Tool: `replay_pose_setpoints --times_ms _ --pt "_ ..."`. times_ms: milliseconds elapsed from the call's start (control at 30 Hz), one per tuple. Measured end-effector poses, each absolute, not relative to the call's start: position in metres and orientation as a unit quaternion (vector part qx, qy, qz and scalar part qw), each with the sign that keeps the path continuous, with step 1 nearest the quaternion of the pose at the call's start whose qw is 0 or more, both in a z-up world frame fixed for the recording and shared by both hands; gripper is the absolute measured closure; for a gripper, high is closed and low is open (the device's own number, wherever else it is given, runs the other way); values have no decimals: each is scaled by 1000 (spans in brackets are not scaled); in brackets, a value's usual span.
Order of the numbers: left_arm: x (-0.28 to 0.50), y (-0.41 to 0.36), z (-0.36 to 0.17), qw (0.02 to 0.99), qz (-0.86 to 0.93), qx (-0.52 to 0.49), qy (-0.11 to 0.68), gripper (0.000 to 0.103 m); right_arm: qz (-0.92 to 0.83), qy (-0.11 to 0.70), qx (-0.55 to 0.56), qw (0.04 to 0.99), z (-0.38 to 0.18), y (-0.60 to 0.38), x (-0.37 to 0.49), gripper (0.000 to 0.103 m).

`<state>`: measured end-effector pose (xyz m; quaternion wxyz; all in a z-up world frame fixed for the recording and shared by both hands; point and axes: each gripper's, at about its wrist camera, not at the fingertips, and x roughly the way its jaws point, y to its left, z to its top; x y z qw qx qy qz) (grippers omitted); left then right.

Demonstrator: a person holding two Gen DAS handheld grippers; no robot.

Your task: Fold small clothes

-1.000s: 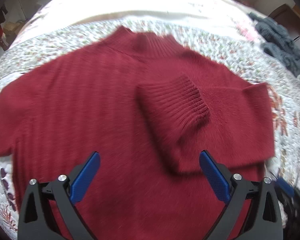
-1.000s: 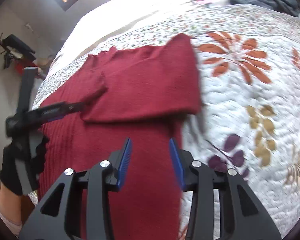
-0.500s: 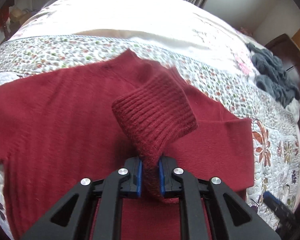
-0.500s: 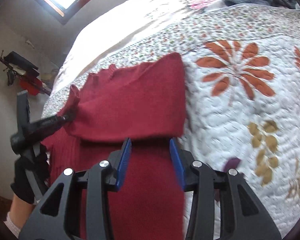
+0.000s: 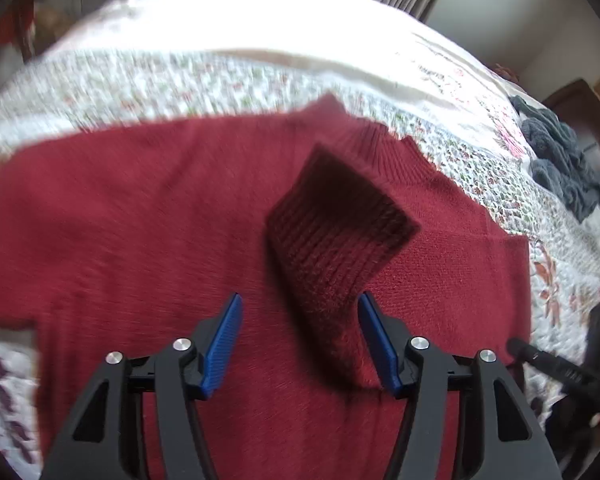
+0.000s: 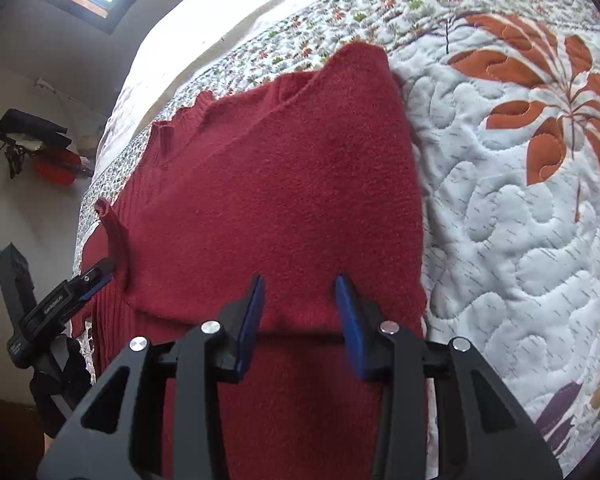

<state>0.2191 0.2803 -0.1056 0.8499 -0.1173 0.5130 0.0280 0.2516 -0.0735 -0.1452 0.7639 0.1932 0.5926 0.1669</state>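
Note:
A dark red knit sweater (image 5: 140, 216) lies flat on the floral quilt (image 5: 160, 80). Its right sleeve is folded across the chest, and the ribbed cuff (image 5: 340, 224) stands up, blurred, between the fingers of my left gripper (image 5: 300, 344), which is open and wider than the sleeve. In the right wrist view the folded sleeve (image 6: 292, 184) covers the sweater's right half, and the cuff (image 6: 114, 228) pokes up at the left beside the left gripper (image 6: 72, 292). My right gripper (image 6: 300, 320) is open just above the sleeve's lower fold edge.
A heap of grey-blue clothes (image 5: 560, 160) lies at the quilt's far right. Bare quilt with orange leaf prints (image 6: 520, 160) spreads to the right of the sweater. Dark and red objects hang on the wall (image 6: 40, 148) beyond the bed's left edge.
Half a second ago my left gripper was shut on the sleeve below the cuff; now it has opened and let go. My right gripper has moved forward, closer over the folded sleeve.

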Motion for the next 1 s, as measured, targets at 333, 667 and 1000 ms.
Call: replay_pose_setpoints --times_ms 333,667,1000 --pt "271 239 -135 826 80 -35 556 69 157 586 168 777 -137 -68 242 62" --pt "245 307 -116 854 38 -138 501 74 160 587 173 775 -143 -70 242 62" --pt "204 370 -97 854 100 -166 483 57 179 573 131 789 -116 -54 244 60"
